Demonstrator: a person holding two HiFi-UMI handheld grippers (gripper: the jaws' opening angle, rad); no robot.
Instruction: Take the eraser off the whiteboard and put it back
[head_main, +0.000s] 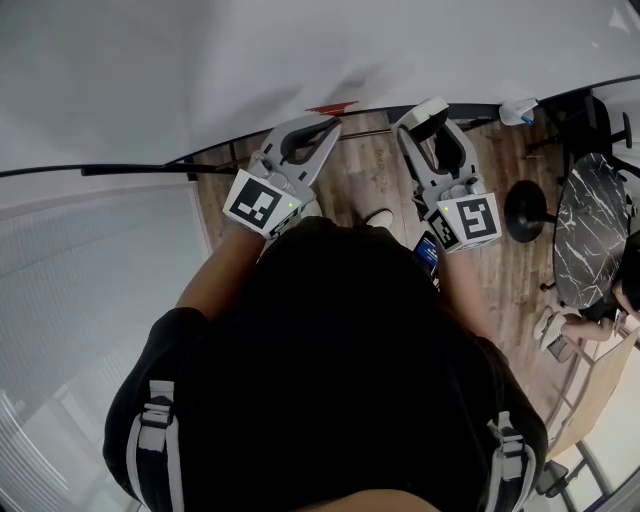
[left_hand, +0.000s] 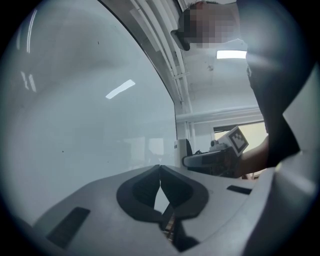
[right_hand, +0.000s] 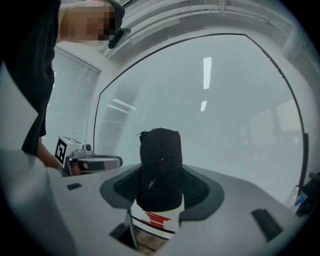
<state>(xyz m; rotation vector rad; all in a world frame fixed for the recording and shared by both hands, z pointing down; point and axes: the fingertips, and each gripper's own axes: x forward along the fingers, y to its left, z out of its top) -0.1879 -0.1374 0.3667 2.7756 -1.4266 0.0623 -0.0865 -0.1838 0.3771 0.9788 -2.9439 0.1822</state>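
Glossy white whiteboard (head_main: 300, 60) fills the space ahead of me, with a wood-plank floor (head_main: 370, 170) below it. My right tool (head_main: 430, 122) is clamped on the eraser (right_hand: 160, 167), a block with black felt and a white, red-marked back. Its jaws stand fairly wide around the block, and the felt end points at the board. Whether the felt touches the board I cannot tell. My left tool (left_hand: 160, 169) is beside the right one, close to the board, its jaws closed together with nothing between them.
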